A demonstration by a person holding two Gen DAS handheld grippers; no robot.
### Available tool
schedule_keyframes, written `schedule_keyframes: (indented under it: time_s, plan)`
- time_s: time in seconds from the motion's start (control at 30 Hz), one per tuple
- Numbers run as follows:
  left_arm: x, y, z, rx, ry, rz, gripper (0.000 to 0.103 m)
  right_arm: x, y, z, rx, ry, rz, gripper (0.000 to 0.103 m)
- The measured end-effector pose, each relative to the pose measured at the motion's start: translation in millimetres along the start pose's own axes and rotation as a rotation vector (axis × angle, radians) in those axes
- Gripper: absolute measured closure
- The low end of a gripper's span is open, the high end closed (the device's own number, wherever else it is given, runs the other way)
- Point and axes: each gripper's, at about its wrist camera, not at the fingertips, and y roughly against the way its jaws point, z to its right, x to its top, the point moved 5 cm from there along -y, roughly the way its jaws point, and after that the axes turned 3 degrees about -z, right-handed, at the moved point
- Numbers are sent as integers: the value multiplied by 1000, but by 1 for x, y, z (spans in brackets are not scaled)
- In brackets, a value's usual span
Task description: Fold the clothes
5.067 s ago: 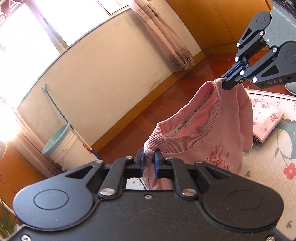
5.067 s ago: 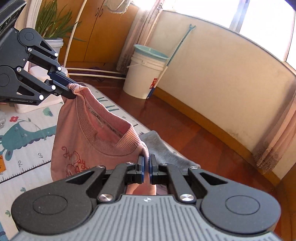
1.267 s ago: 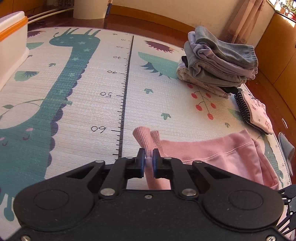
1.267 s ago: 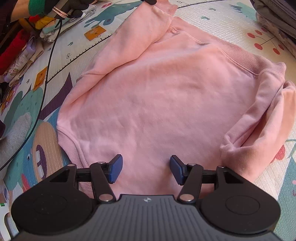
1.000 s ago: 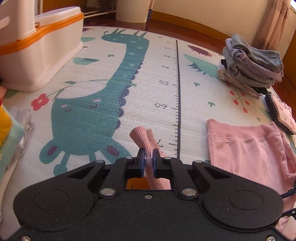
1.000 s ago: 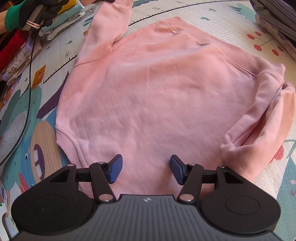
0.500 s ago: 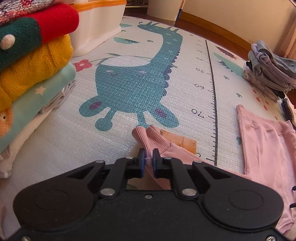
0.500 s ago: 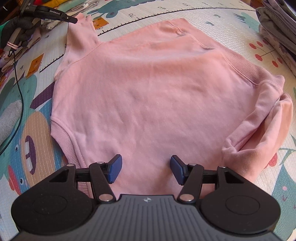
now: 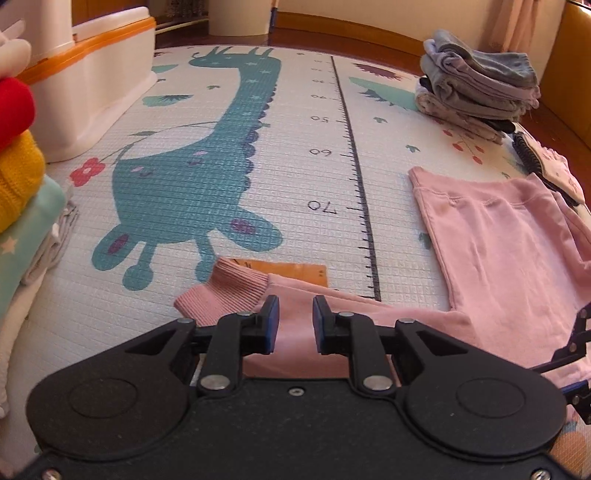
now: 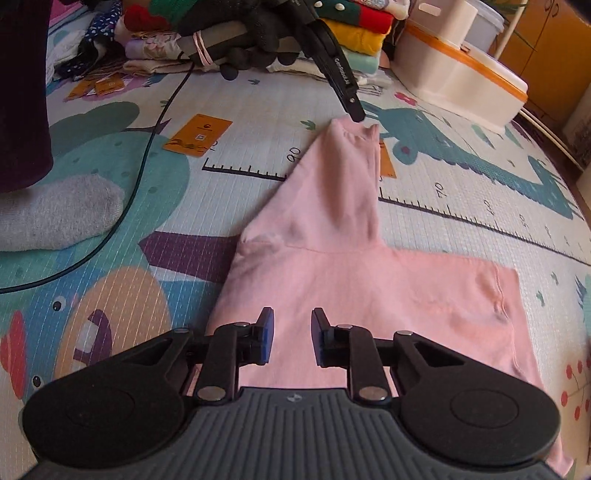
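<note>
While the pink sweatshirt (image 9: 509, 258) lies flat on the play mat (image 9: 295, 147), the left wrist view has the left gripper (image 9: 294, 317) sitting just above the sleeve (image 9: 280, 299), its blue-padded fingers (image 9: 270, 321) parted with nothing pinched between them. That sleeve stretches out sideways from the body of the garment, and its ribbed cuff (image 9: 221, 291) rests on the mat beside an orange card (image 9: 291, 269). Further out on the mat there's a giraffe print (image 9: 207, 177) and a printed ruler line (image 9: 354, 166). A stack of folded grey and lilac clothes (image 9: 476, 92) sits at the far right edge, well apart from the sweatshirt, and a white bin with an orange rim (image 9: 88, 74) stands at the far left. Chunky red and yellow knits (image 9: 14, 147) are piled at the left edge of the view.

Over on the right wrist view, the right gripper (image 10: 289, 332) hovers over the sweatshirt's body (image 10: 369, 295), jaws spread, gripping nothing. From here the sleeve runs straight away from the camera up to the cuff, and the tip of the left gripper, held in a black-gloved hand (image 10: 251, 33), is right at that cuff; can't tell from this angle whether it's touching. A dark cable (image 10: 155, 122) trails across the mat, a grey-socked foot (image 10: 55, 214) rests at the left, and another orange card (image 10: 199, 134) lies near it. Folded clothes are stacked along the back.
</note>
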Motion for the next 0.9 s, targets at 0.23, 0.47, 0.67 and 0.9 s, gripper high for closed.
schedule_keyframes:
  time_s: [0.23, 0.47, 0.67, 0.9]
  plan:
    - [-5, -4, 24, -49, -153, 16, 80, 18, -42, -16, 9, 25, 37, 83]
    - [-13, -2, 59, -197, -254, 34, 78, 27, -39, -29, -18, 46, 102, 85]
    - [-18, -13, 63, -124, -296, 33, 64, 36, -46, -22, 66, 28, 48, 87]
    - [-11, -18, 58, -147, -230, 43, 65, 59, -67, -10, 38, -73, 73, 81]
